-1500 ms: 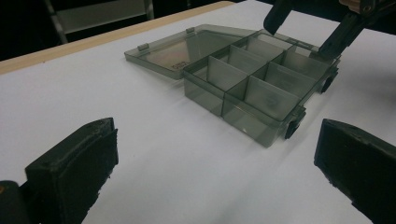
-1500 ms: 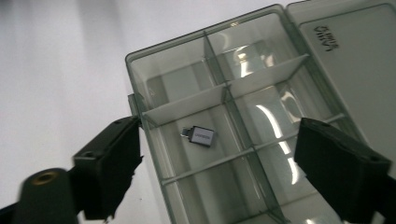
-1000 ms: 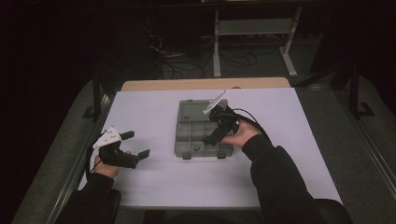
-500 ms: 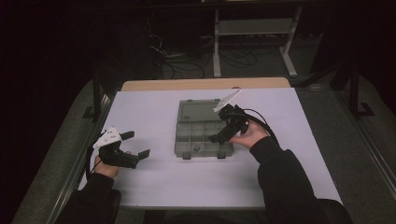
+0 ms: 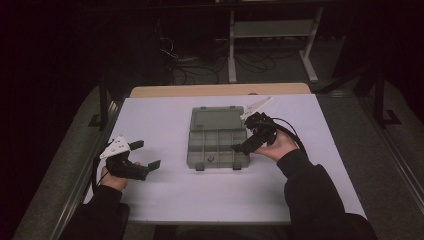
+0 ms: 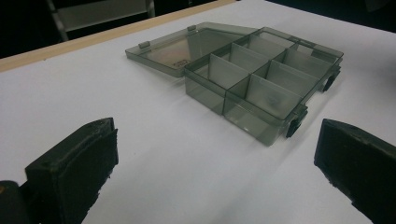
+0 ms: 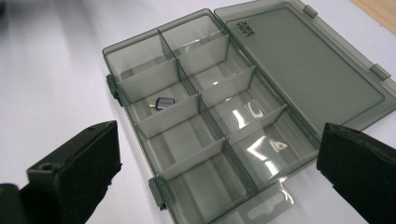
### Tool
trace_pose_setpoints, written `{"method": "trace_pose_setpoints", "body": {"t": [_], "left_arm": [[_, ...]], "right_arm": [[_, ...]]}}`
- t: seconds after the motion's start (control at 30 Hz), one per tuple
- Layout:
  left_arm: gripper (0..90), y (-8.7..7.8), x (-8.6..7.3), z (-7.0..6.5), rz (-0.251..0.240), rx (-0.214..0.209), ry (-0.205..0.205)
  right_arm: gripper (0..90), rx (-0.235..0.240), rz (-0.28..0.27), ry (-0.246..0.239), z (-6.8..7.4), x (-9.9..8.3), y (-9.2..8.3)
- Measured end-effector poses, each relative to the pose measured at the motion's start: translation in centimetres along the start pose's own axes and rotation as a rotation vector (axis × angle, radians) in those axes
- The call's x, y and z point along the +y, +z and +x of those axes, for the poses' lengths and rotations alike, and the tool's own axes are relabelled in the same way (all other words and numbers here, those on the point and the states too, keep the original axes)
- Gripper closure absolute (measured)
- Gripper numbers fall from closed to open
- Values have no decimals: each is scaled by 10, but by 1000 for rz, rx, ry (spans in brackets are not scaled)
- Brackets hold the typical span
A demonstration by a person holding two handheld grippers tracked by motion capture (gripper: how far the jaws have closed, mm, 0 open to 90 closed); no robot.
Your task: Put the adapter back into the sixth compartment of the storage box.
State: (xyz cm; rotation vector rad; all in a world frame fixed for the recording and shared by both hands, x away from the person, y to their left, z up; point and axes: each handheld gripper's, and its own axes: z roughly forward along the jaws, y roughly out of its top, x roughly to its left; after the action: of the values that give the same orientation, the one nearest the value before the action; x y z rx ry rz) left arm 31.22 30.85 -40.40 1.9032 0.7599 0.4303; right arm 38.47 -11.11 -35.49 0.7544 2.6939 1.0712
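Hovering my right gripper (image 5: 245,146) — jaws spread, empty — beside the open organizer box (image 5: 218,137); small adapter (image 7: 164,102) lies inside. Left gripper (image 5: 145,154) idles released, well apart. Next, I judge — a careful reach in.

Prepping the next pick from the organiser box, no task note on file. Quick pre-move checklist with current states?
1. Lid of the organiser box open and lying flat on the table: ok.
2. Right hand-held gripper open, jaws wide apart in its own view: ok.
3. Left hand-held gripper open and well clear of the box, at the table's left edge: ok.
4. Small grey part in view, lying alone in one compartment of the row next to the latches: ok.
5. Right gripper lined up over that compartment: not ok, it is at the box's right edge.
6. Other compartments empty: ok in the right gripper view, apart from glare.
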Motion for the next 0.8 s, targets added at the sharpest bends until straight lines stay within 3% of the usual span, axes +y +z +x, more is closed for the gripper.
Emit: {"method": "trace_pose_setpoints", "body": {"t": [0.47, 0.8], "left_arm": [[0, 0, 0, 0, 0, 0, -1], [0, 0, 0, 0, 0, 1, -1]], "right_arm": [[0, -13, -30, 18, -1, -11, -10], [0, -15, -62, 66, -6, -31, -20]]}}
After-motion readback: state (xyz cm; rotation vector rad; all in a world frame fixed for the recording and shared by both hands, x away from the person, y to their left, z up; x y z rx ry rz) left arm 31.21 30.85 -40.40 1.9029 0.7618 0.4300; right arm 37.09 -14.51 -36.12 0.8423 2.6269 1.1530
